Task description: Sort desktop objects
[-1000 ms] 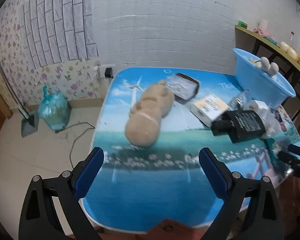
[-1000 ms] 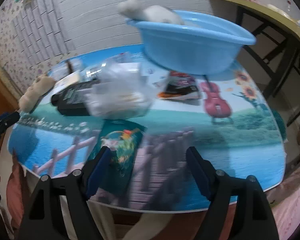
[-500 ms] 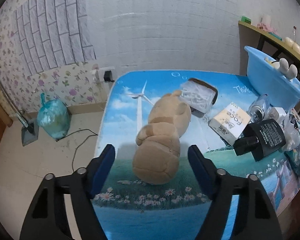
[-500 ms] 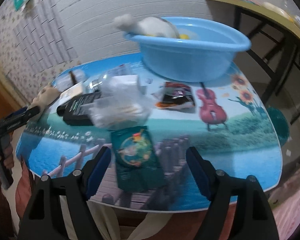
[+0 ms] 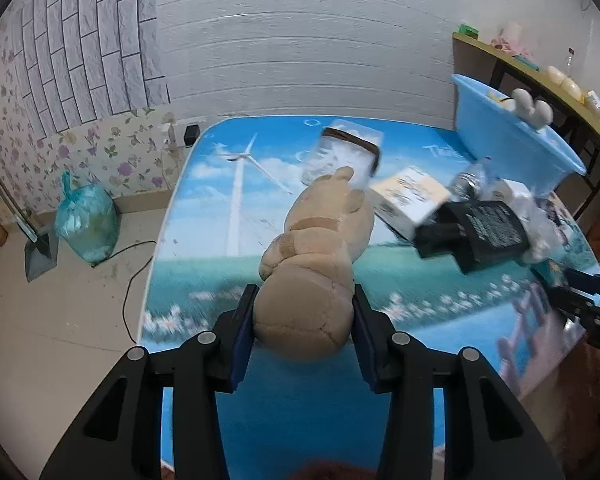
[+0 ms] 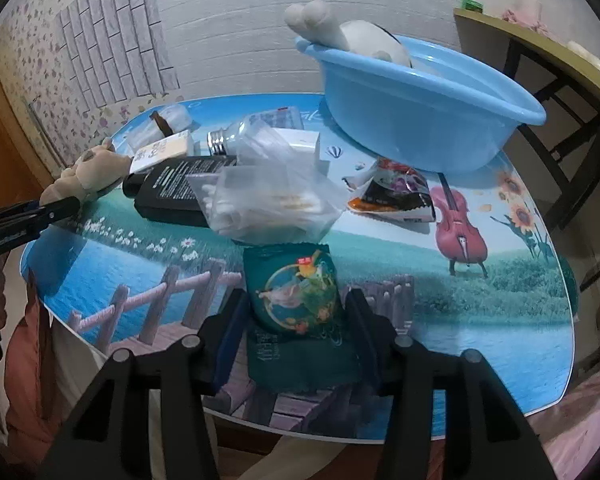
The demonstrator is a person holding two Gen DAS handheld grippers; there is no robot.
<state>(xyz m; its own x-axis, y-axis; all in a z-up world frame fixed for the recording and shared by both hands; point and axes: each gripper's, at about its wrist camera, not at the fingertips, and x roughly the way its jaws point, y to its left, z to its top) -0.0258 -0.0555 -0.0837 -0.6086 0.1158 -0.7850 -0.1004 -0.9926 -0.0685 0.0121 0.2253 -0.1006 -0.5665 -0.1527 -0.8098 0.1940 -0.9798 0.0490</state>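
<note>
A tan plush toy (image 5: 312, 264) lies on the picture-printed table (image 5: 220, 216). My left gripper (image 5: 303, 328) has its pads against both sides of the toy's rounded near end. The toy also shows in the right wrist view (image 6: 88, 172). A green snack pouch (image 6: 300, 304) lies between the pads of my right gripper (image 6: 294, 334), close to both pads; whether they squeeze it I cannot tell. A blue basin (image 6: 424, 112) with a white plush toy (image 6: 340, 36) in it stands at the back right.
A black bottle (image 6: 176, 192), a clear bag of cotton swabs (image 6: 268, 196), a white box (image 5: 412, 196), a dark snack packet (image 6: 392, 196) and a plastic bottle (image 6: 256, 128) crowd the table's middle. A wooden shelf (image 6: 548, 52) stands right of it. A blue bin bag (image 5: 86, 224) sits on the floor.
Both grippers moved forward and narrowed. The left one came around the plush toy's near end. The right one came around the green pouch.
</note>
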